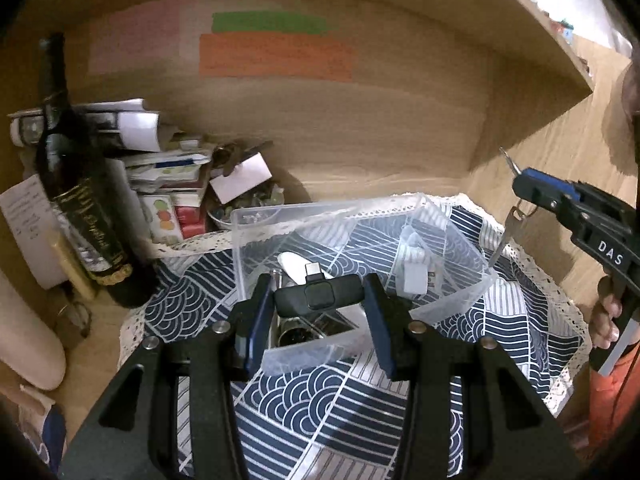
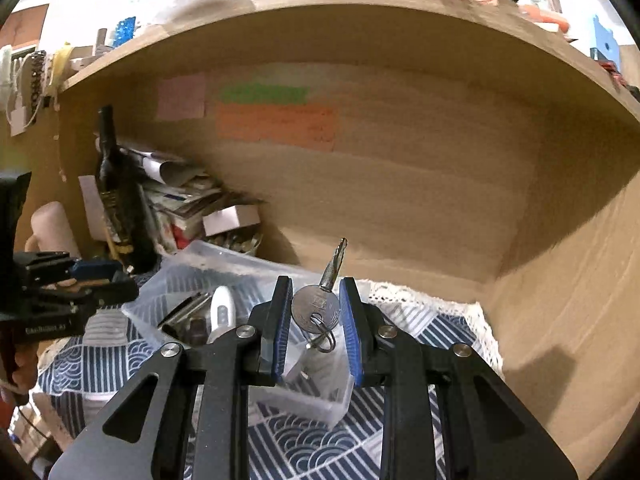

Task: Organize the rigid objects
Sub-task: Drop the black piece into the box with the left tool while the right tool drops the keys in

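My left gripper (image 1: 318, 296) is shut on a black USB-C adapter (image 1: 316, 294) and holds it over the near end of a clear plastic box (image 1: 452, 304) on a blue patterned cloth (image 1: 320, 404). The box holds a white oval remote (image 1: 294, 266), a white plug (image 1: 416, 276) and metal parts. My right gripper (image 2: 315, 304) is shut on a silver key (image 2: 316, 304) with a ring, blade pointing up, above the box's near corner (image 2: 320, 408). The right gripper also shows at the right of the left wrist view (image 1: 520, 182), beside the box.
A dark wine bottle (image 1: 76, 184) stands at the left by a pile of papers and boxes (image 1: 168, 172). A bowl of small items (image 1: 248, 200) sits behind the box. Wooden shelf walls close in at back and right (image 2: 560, 280).
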Demonstrator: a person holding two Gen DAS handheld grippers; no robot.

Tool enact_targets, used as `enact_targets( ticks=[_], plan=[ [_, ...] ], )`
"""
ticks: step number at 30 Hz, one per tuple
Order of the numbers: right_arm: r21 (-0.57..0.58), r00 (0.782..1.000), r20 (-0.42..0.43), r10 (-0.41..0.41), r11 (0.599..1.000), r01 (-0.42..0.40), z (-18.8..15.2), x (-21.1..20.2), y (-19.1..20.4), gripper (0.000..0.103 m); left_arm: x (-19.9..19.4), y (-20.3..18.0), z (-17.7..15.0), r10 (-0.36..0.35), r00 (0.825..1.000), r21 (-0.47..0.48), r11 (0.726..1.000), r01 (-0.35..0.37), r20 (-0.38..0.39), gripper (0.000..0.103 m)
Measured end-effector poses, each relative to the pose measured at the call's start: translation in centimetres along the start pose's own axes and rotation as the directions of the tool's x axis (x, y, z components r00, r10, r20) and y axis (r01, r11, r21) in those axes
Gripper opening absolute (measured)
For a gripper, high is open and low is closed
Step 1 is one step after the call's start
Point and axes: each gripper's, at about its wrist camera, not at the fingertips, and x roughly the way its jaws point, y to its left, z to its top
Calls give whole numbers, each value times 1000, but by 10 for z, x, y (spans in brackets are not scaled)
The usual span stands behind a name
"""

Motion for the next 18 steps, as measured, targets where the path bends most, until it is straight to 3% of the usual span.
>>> enact_targets(
  ticks=[9, 18],
  plan=[
    [-4, 987, -158, 26, 1000, -26, -24, 58, 0, 22, 50, 0, -5, -34, 995, 4, 999, 35, -95, 44],
    [-9, 961, -274, 42, 999, -46, -48, 86, -2, 23, 73, 3, -7, -8, 991, -16, 1000, 6, -135, 45]
  ],
)
